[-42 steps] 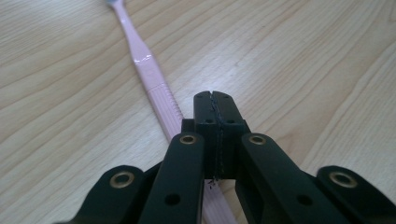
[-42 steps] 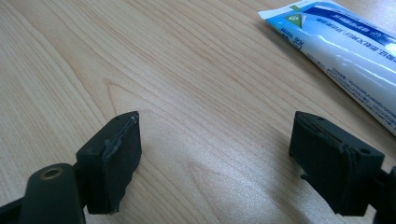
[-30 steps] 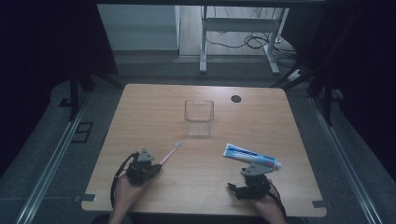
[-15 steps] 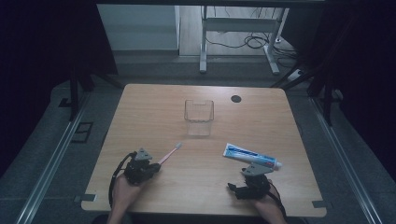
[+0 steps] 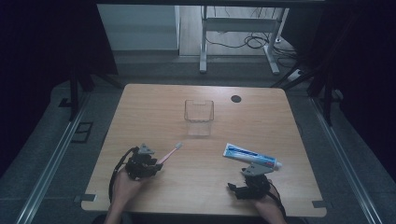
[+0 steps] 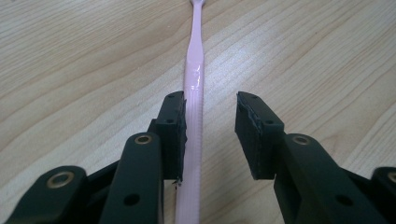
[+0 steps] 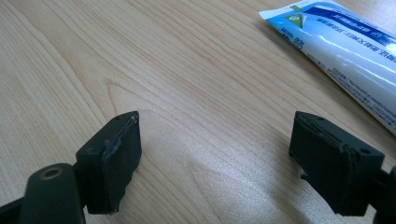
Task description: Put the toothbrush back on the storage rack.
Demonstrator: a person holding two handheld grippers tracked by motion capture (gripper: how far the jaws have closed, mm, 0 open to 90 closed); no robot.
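Observation:
A pink toothbrush (image 5: 170, 151) lies on the wooden table (image 5: 154, 107), bristles pointing toward the far right. My left gripper (image 5: 154, 163) sits at its handle end. In the left gripper view the handle (image 6: 194, 70) runs between the jaws, against the left one, with a gap to the right one; the gripper (image 6: 210, 107) is open. A blue and white toothpaste tube (image 5: 251, 157) lies at the right. My right gripper (image 5: 250, 176) rests just short of it, jaws wide open (image 7: 215, 135) over bare wood, the tube (image 7: 345, 51) ahead to the right.
A clear square plastic cup (image 5: 199, 116) stands upright at the table's middle, beyond both items. A small black round disc (image 5: 236, 98) sits near the far edge. Dark floor and a metal frame lie past the table.

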